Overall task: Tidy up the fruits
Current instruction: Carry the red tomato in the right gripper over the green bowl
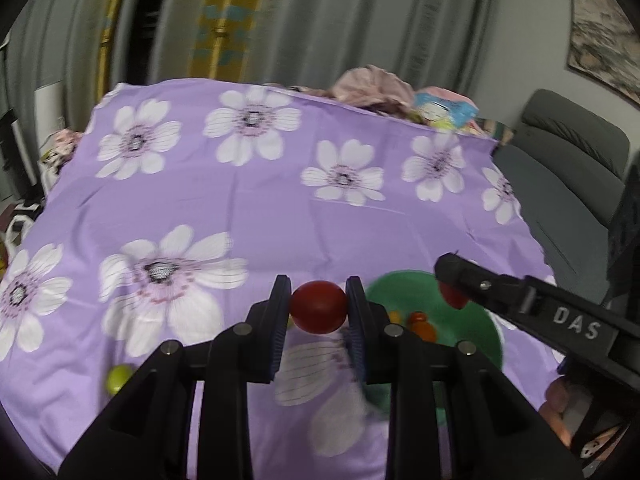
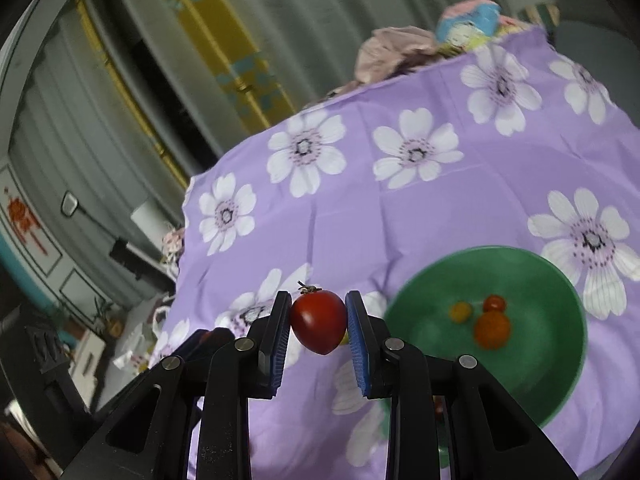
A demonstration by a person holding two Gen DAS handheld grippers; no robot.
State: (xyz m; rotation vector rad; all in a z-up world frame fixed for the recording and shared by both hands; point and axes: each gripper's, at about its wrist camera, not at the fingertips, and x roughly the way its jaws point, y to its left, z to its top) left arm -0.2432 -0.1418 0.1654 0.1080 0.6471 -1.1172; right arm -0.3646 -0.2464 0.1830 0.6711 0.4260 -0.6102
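Observation:
My left gripper is shut on a dark red round fruit, held above the purple flowered cloth. My right gripper is shut on a red cherry tomato with a stem. In the left wrist view the right gripper reaches over the green bowl with its tomato. The green bowl holds an orange fruit, a small red one and a small yellow one. A yellow-green fruit lies on the cloth at lower left.
Crumpled pink cloth and a colourful packet lie at the table's far edge. A grey sofa stands to the right. Curtains hang behind. Bags sit on the floor left of the table.

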